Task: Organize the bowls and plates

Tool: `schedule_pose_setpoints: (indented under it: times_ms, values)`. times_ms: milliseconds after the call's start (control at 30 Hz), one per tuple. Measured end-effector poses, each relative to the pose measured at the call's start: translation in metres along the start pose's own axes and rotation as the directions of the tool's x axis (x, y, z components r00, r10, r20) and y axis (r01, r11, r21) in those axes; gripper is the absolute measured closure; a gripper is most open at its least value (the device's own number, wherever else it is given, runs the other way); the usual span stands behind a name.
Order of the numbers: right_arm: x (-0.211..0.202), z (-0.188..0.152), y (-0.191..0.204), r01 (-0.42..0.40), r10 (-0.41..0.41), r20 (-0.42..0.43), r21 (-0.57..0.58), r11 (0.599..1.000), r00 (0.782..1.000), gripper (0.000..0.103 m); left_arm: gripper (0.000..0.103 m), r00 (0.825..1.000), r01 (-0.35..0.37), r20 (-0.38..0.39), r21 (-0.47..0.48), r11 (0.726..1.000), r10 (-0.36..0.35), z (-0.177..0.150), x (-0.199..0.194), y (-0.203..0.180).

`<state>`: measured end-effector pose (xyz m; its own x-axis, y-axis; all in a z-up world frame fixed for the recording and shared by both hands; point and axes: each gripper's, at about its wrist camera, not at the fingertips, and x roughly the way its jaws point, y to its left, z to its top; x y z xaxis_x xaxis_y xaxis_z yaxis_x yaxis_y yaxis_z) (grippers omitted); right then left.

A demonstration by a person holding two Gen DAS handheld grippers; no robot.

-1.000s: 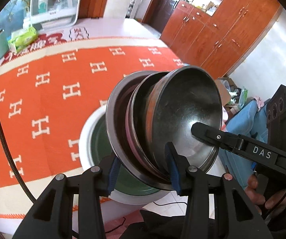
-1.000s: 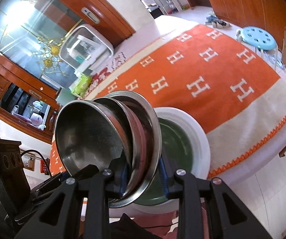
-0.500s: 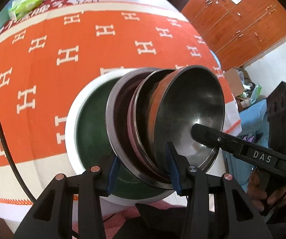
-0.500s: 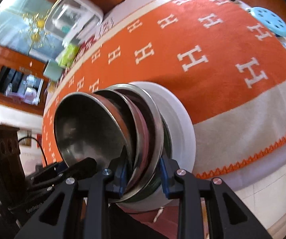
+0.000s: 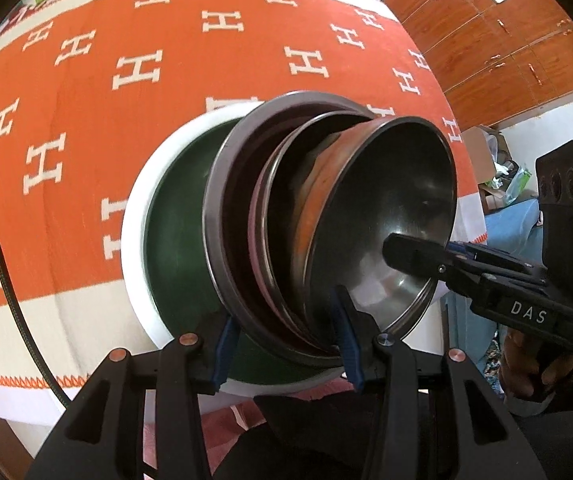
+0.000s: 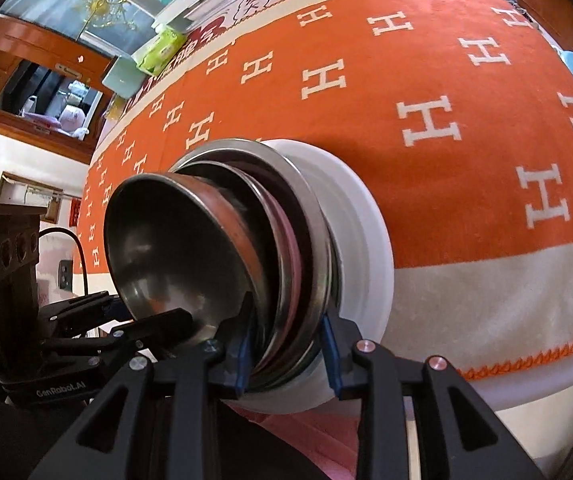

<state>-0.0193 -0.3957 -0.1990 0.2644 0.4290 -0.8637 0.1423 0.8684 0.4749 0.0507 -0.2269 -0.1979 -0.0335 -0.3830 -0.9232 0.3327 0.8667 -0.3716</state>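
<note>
Two tongs, left tongs [image 5: 286, 340] and right tongs [image 6: 286, 350], each pinch opposite rims of the nested steel bowls [image 5: 366, 220], right jaws just easing apart, sharing the load just above the white plate [image 5: 138, 232] beyond them for stacking.

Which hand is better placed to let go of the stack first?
Right, probably: the right gripper's jaws have just been opening with the stack between them, while the left gripper is clamped across it, over the white plate, and could steady it.
</note>
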Motion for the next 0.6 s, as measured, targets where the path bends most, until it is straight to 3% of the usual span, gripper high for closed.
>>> schedule_pose_setpoints:
  times_ms: [267, 600]
  values:
    - [0.000, 0.007, 0.009, 0.009, -0.008, -0.022, 0.009, 1.000, 1.000, 0.070, 0.058, 0.998, 0.019, -0.061, -0.038, 0.999, -0.022, -0.002, -0.004, 0.009]
    - [-0.006, -0.002, 0.022, 0.085, -0.082, 0.039, -0.083, 0.993, 0.996, 0.064, 0.058, 1.000, 0.011, 0.021, -0.058, 0.998, -0.010, -0.013, -0.015, 0.015]
